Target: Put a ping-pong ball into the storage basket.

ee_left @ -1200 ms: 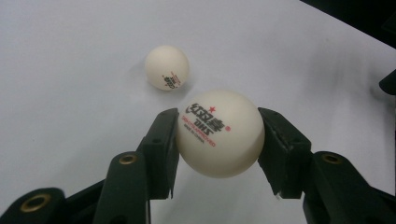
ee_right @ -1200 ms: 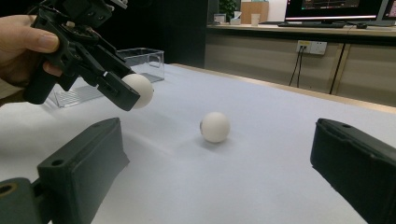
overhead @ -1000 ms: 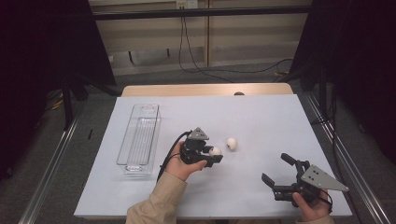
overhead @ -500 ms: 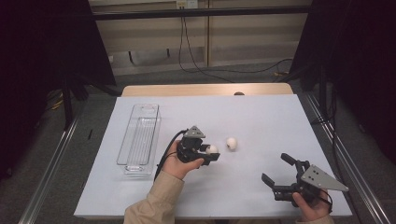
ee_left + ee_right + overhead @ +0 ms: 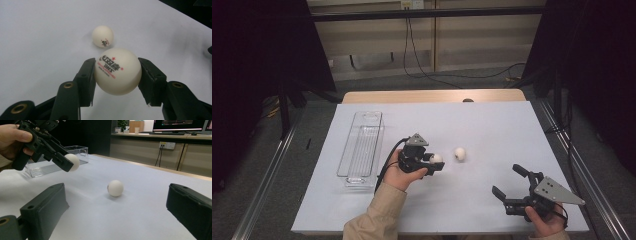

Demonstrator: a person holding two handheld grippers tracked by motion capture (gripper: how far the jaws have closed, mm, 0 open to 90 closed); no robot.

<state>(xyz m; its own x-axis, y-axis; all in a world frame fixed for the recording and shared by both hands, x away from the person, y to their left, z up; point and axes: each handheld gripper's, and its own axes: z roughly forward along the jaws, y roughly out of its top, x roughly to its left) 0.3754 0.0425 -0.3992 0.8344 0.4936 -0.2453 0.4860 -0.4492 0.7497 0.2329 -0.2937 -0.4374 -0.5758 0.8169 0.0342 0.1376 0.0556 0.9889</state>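
The left gripper (image 5: pixel 435 162) is pinching a white ping-pong ball (image 5: pixel 117 71) between its two black jaws, holding it clear of the white table cover (image 5: pixel 492 130). Up close, the ball's red and black print sits toward the left jaw, and the ball's sides are hidden where the pads press in. A second white ball (image 5: pixel 459 153) lies loose on the cover just beyond the held one, apart from it; its small mark (image 5: pixel 105 42) is too blurred to read. The left hand (image 5: pixel 404 172) wraps the gripper's body, its tan sleeve (image 5: pixel 374 217) cut off at the bottom edge.

The right gripper (image 5: pixel 511 181) rests low near the table's front right corner, jaws spread wide with nothing between them. The right hand (image 5: pixel 544 220) holding it is partly cut off by the frame. From its own camera the loose ball (image 5: pixel 115 188) sits between the open jaws but well ahead of them.

A clear plastic tray (image 5: pixel 362 150) lies lengthwise at the left side of the cover; whether it holds anything is hard to make out through its glare.
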